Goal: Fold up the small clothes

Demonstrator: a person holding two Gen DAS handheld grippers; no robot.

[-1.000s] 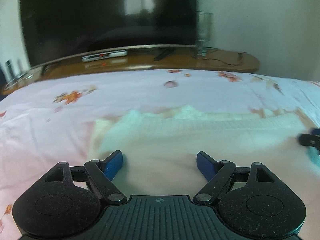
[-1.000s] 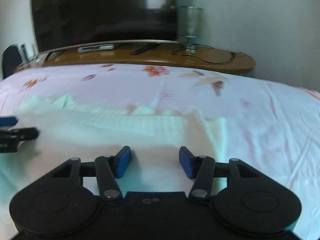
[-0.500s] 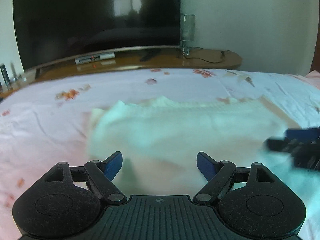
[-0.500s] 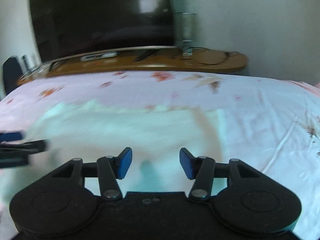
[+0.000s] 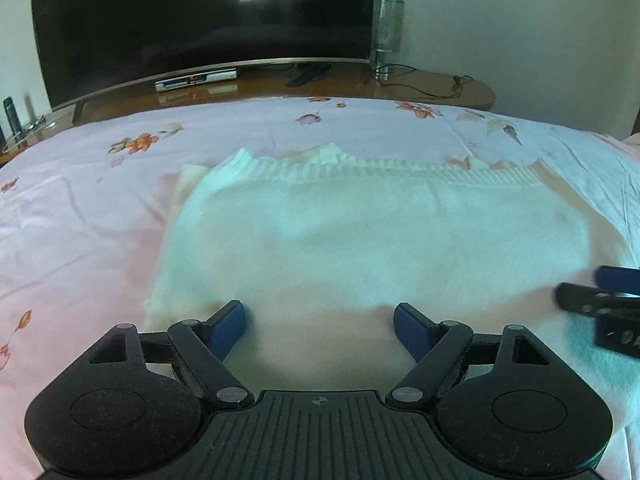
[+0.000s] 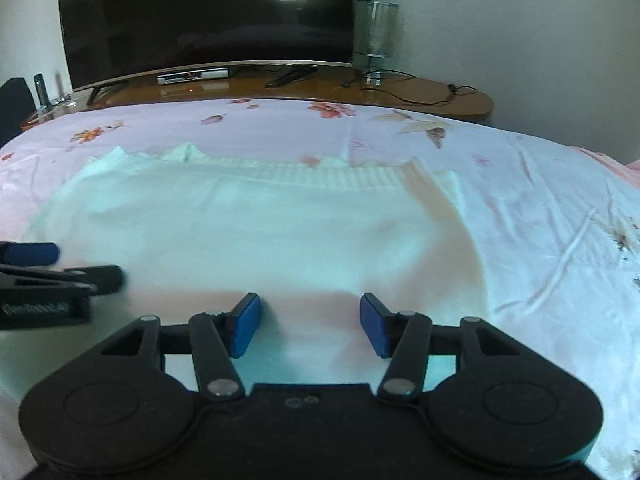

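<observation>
A white knitted garment [image 5: 360, 240] lies flat on the bed, folded over, its ribbed hem along the far edge; it also shows in the right wrist view [image 6: 248, 232]. My left gripper [image 5: 319, 326] is open and empty above the garment's near left part. My right gripper [image 6: 310, 330] is open and empty above the garment's near right part. The right gripper also shows at the right edge of the left wrist view [image 5: 600, 300], and the left gripper at the left edge of the right wrist view [image 6: 60, 272].
The bed has a pale pink floral sheet [image 5: 80, 208]. Beyond it stands a wooden TV stand [image 5: 440, 88] with a large dark TV [image 5: 200, 20], a set-top box [image 5: 196, 79], a glass lamp [image 5: 386, 28] and cables.
Both grippers have drawn back toward me and risen, so more of the garment is in view. The garment lies flatter. Both grippers stay open.
</observation>
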